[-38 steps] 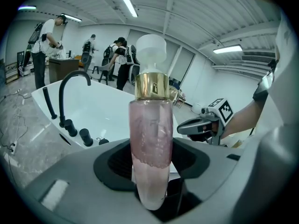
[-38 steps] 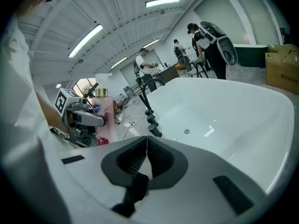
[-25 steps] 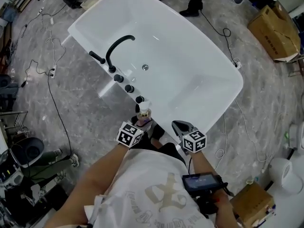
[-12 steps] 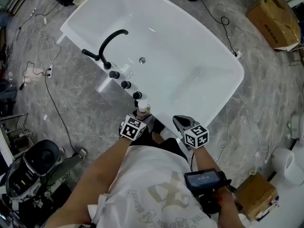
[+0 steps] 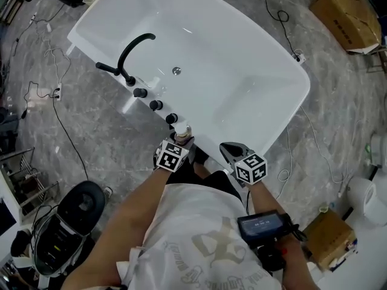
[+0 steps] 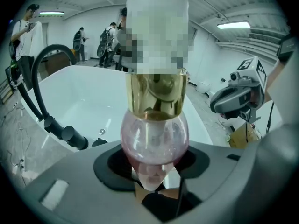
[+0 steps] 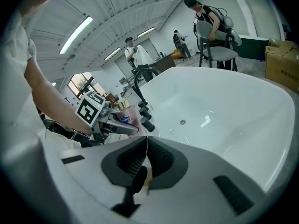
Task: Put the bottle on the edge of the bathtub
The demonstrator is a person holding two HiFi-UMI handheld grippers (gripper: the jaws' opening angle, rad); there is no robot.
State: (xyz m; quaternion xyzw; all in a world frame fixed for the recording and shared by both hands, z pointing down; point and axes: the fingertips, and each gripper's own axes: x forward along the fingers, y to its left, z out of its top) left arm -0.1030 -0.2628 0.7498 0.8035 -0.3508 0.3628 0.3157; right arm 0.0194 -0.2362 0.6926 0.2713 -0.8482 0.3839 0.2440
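Note:
A bottle (image 5: 183, 130) with a pink glass body, gold collar and pale cap stands upright in my left gripper (image 5: 182, 141), which is shut on its lower body. In the left gripper view the bottle (image 6: 155, 134) fills the middle. It hangs just over the near rim of the white bathtub (image 5: 304, 87), beside the last black knob (image 5: 171, 118); whether it touches the rim I cannot tell. My right gripper (image 5: 229, 152) hovers to its right by the same rim, its jaws pressed together with nothing in them (image 7: 146, 146). From the right gripper view, the left gripper (image 7: 108, 120) and the bottle (image 7: 124, 115) show at the left.
A black curved faucet (image 5: 130, 52) and three black knobs sit on the tub's near rim. Cables trail over the grey marble floor (image 5: 78, 132). Cardboard boxes (image 5: 344, 11) stand at the upper right, a black machine (image 5: 66, 234) at the lower left. People and a chair (image 7: 215, 50) are beyond the tub.
My left gripper has sunk a little with the bottle toward the tub's near rim, and the head view has shifted. The right gripper has stayed where it was.

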